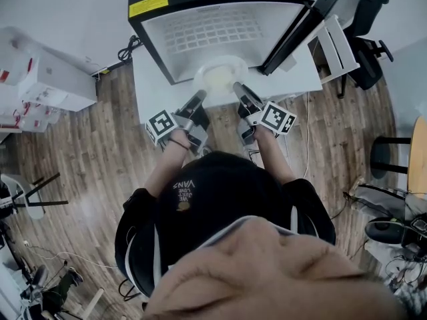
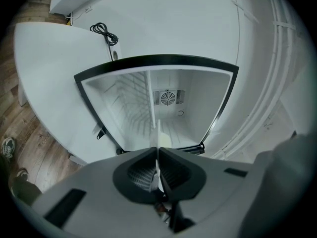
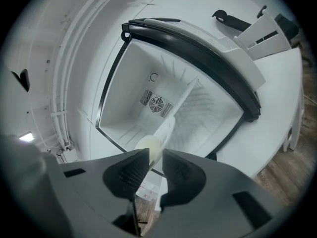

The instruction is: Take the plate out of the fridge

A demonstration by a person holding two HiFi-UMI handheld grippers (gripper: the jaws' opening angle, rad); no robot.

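Observation:
The white plate [image 1: 219, 77], cream-coloured in the middle, hangs level just in front of the open fridge [image 1: 220, 29]. My left gripper [image 1: 202, 97] is shut on its left rim and my right gripper [image 1: 237, 87] on its right rim. In the left gripper view the plate [image 2: 158, 133] shows edge-on, pinched between the tips of the left gripper [image 2: 157, 155], with the empty fridge [image 2: 168, 98] behind. In the right gripper view the plate [image 3: 157, 135] runs in between the tips of the right gripper [image 3: 154, 155], whose jaws stand wider.
The fridge door [image 1: 300, 25] stands swung open at the right. The fridge rests on a white platform [image 1: 293, 82] over a wooden floor. White boxes [image 1: 47, 79] lie at the left, an office chair [image 1: 367, 45] at the right, and a black cable [image 2: 104, 33] behind.

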